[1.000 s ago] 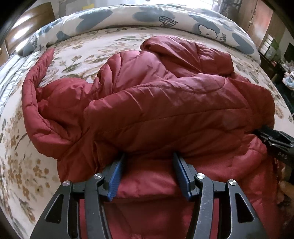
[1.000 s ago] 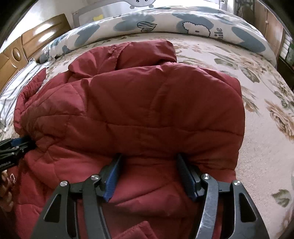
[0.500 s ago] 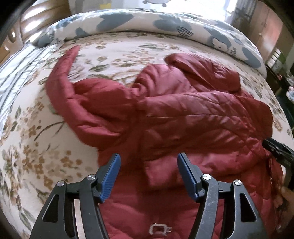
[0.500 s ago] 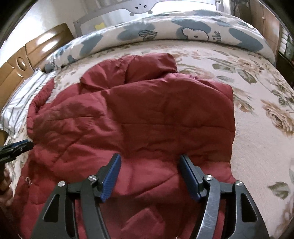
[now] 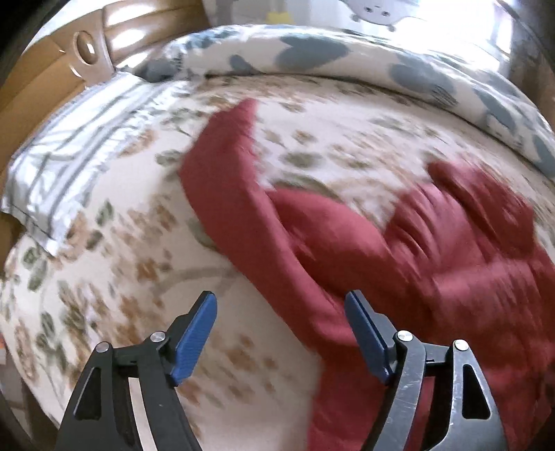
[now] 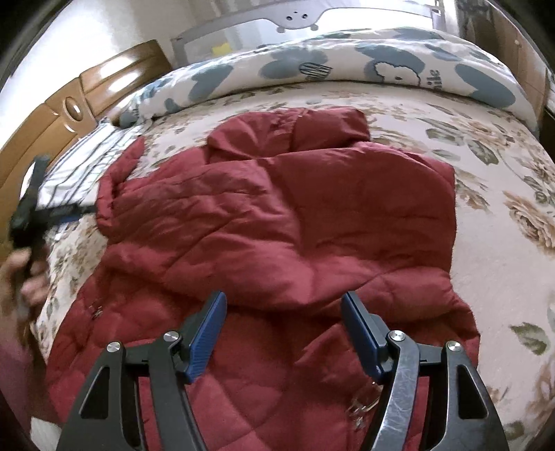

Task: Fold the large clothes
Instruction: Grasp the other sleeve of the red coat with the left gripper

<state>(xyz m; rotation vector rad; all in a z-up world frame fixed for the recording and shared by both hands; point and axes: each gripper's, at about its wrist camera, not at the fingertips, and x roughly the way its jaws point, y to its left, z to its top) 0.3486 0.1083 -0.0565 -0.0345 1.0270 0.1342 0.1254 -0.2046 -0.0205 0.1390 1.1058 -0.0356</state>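
A dark red quilted jacket [image 6: 277, 222] lies on the floral bedspread [image 6: 503, 249], its lower part folded up over its body. One sleeve [image 5: 225, 180] stretches out to the left across the bed. My right gripper [image 6: 282, 312] is open and empty, just above the jacket's folded edge. My left gripper [image 5: 281, 312] is open and empty over the bedspread, left of the jacket [image 5: 451, 263], near the sleeve's base. It also shows at the left of the right wrist view [image 6: 69, 210], blurred, beside the sleeve.
A rolled blue-and-white duvet [image 6: 347, 69] lies along the far side of the bed. A striped pillow [image 5: 69, 152] sits at the left by the wooden headboard [image 6: 69, 114]. A bed rail [image 6: 298, 17] stands behind the duvet.
Both grippers let go of the jacket's folded edge and drew back. My left gripper has swung left, off the jacket and toward the outstretched sleeve.
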